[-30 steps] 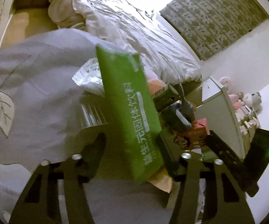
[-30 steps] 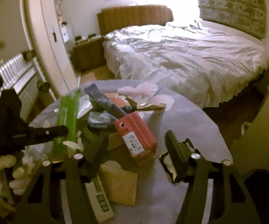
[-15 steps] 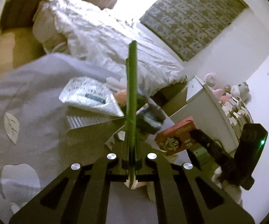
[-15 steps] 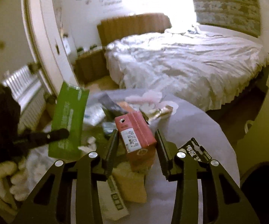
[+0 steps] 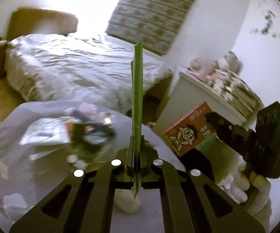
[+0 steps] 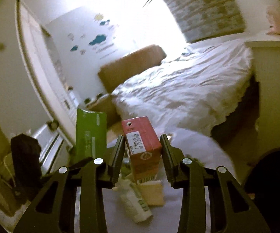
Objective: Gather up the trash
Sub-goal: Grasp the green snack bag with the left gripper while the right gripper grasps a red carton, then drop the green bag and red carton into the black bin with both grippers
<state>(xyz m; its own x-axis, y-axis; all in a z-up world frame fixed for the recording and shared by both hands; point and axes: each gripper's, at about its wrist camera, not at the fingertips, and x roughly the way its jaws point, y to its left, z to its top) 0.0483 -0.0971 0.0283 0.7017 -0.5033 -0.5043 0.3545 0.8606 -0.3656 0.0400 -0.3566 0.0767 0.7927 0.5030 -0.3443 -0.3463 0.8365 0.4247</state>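
So the left gripper point(image 5: 137, 151) had its fingers clamped on a flat green packet point(image 5: 137, 101), right gripper point(image 6: 142, 147) grasped the red carton point(image 6: 143, 145), both up off the table point(image 5: 43, 167).

A round table point(image 5: 23, 167) stood before the bed point(image 5: 72, 71), a cabinet point(image 5: 198, 93) to the bed's right. Wrappers point(image 5: 48, 132) lay near the table's far edge. A flat packet point(image 5: 137, 101) stood upright between the left gripper's point(image 5: 137, 155) pads; a carton point(image 6: 142, 141) sat between the right gripper's point(image 6: 143, 155), above a pouch point(image 6: 134, 203) on the table.
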